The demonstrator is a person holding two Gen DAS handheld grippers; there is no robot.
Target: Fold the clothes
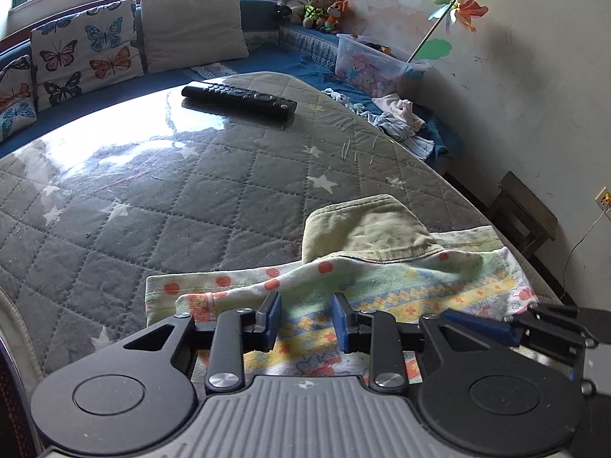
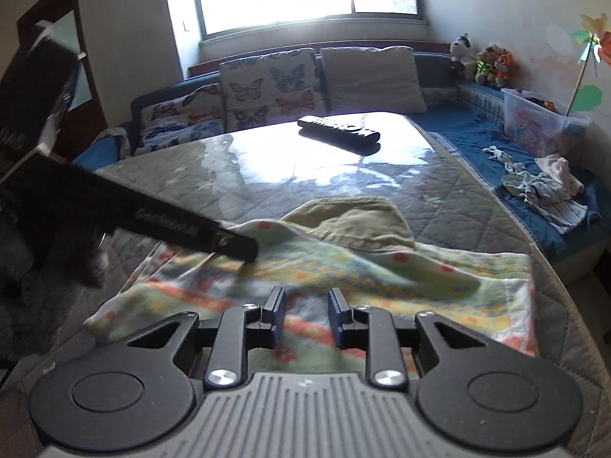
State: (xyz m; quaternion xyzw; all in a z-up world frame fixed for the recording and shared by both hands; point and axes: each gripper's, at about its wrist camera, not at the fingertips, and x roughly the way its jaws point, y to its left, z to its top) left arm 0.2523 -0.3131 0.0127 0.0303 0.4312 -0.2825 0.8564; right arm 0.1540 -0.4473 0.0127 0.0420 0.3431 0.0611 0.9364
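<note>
A pastel patterned cloth (image 1: 420, 290) (image 2: 382, 278) with orange dots lies rumpled at the near edge of the quilted table (image 1: 152, 210). One fold is raised into a ridge. An olive green garment (image 1: 366, 229) (image 2: 359, 221) lies partly beneath it on the far side. My left gripper (image 1: 305, 305) hovers low over the cloth's left part with its jaws a little apart, and cloth shows in the gap. In the right wrist view the left gripper (image 2: 238, 244) reaches in from the left to the ridge. My right gripper (image 2: 305, 307) (image 1: 534, 328) stands over the near hem, jaws apart, gripping nothing.
A black remote (image 1: 238, 95) (image 2: 338, 129) lies at the far end of the table. Behind it is a blue sofa with butterfly cushions (image 1: 84, 49), plush toys (image 1: 320, 7), a clear plastic box (image 1: 366, 65) and a heap of small clothes (image 1: 401, 122) (image 2: 546, 191). A dark wooden stool (image 1: 523, 210) stands by the wall.
</note>
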